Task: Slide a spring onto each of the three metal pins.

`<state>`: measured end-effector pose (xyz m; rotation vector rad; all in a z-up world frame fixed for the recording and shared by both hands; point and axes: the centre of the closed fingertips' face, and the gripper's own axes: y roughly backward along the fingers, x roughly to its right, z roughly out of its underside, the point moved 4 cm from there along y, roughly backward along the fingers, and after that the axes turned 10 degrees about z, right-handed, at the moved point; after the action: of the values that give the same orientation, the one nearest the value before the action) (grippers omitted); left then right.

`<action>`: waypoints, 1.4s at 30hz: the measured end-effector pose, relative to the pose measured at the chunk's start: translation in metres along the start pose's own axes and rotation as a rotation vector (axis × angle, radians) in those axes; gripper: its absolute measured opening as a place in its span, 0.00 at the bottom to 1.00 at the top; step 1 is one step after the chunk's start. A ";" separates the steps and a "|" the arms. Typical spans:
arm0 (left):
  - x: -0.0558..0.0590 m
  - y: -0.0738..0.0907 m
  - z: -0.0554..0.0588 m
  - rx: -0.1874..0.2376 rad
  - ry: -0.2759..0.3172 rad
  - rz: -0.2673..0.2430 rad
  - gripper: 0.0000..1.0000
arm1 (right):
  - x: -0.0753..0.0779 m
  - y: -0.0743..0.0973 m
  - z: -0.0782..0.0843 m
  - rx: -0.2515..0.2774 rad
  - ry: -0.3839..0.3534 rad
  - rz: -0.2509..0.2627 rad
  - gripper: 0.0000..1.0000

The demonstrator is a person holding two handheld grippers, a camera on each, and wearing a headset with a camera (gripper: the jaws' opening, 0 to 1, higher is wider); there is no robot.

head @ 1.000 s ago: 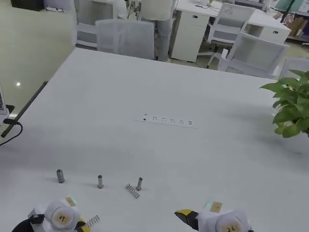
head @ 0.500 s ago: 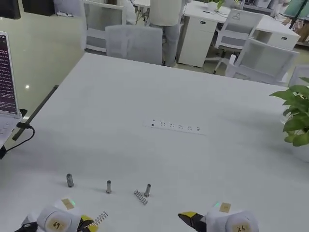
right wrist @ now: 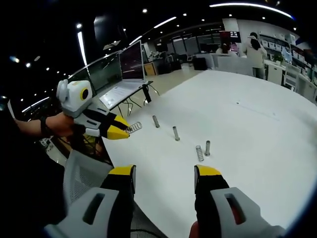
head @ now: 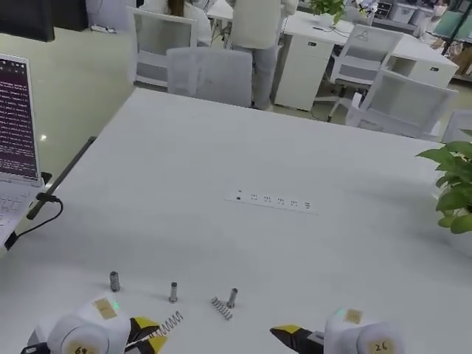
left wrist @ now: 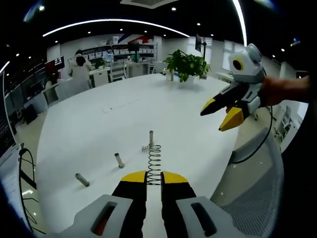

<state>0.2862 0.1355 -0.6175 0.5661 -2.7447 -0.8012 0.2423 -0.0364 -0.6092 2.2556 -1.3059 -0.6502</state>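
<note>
Your left gripper (left wrist: pixel 154 177) is clamped on one end of a spring (left wrist: pixel 154 161), which sticks out ahead toward the far pin (left wrist: pixel 151 137). It looks light and floppy, so hold it near the end, gently. Your right gripper (right wrist: pixel 163 172) hangs with jaws apart.
</note>
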 end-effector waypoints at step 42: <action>0.051 -0.008 -0.029 -0.008 -0.244 0.206 0.03 | -0.060 -0.014 -0.032 0.048 0.074 -0.210 0.17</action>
<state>0.2519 0.0942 -0.5923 0.1874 -2.9539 -0.8809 0.2442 0.0277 -0.5822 2.4534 -1.0693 -0.6056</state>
